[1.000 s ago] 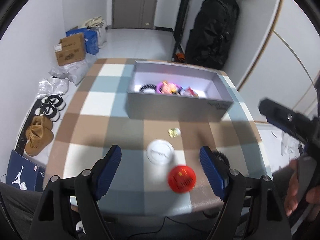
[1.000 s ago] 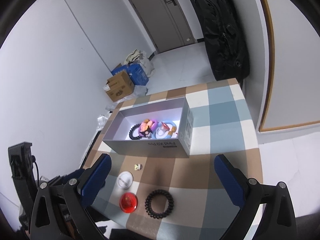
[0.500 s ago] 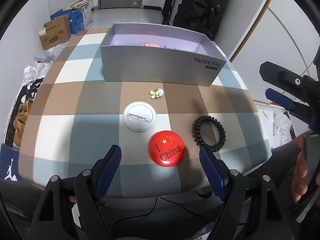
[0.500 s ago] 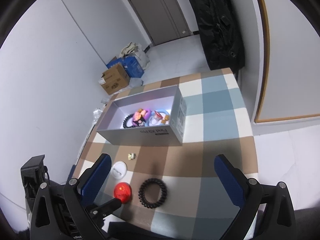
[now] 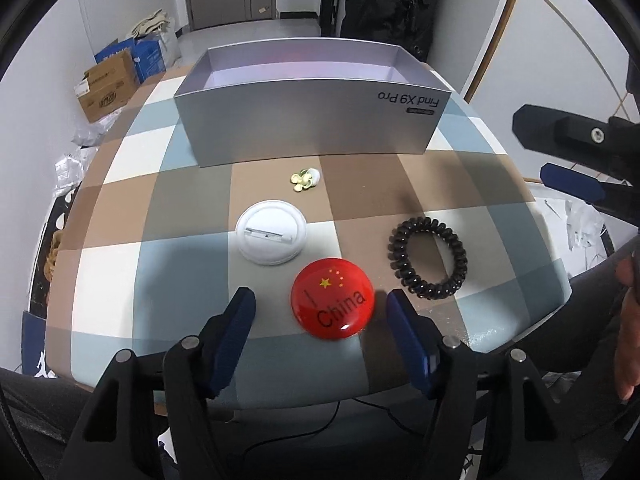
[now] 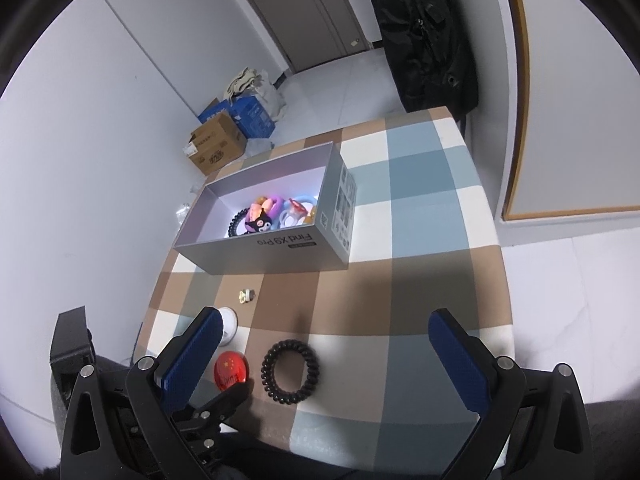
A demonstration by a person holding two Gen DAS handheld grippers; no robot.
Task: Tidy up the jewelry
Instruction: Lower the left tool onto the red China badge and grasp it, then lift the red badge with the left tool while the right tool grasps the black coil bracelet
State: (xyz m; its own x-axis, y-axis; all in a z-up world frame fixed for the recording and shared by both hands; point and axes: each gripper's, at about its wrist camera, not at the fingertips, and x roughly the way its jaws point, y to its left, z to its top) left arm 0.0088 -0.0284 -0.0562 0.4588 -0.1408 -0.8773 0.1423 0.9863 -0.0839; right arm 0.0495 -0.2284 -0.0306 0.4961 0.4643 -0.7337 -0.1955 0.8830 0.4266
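The left gripper (image 5: 320, 308) is closing with the red badge (image 5: 333, 298) between its blue pads, the right pad just beside the badge's rim and the left pad apart from it, low in the left wrist frame near the table's (image 5: 120, 264) front edge. Only the right wrist view looks into the grey box (image 6: 264, 258) at centre frame, where hair ties and trinkets (image 6: 272, 216) lie; the left view shows just its wall. The right gripper (image 6: 324, 354) stands spread wide and empty above the black coil hair tie (image 6: 291, 373), with bare checked cloth to the right.
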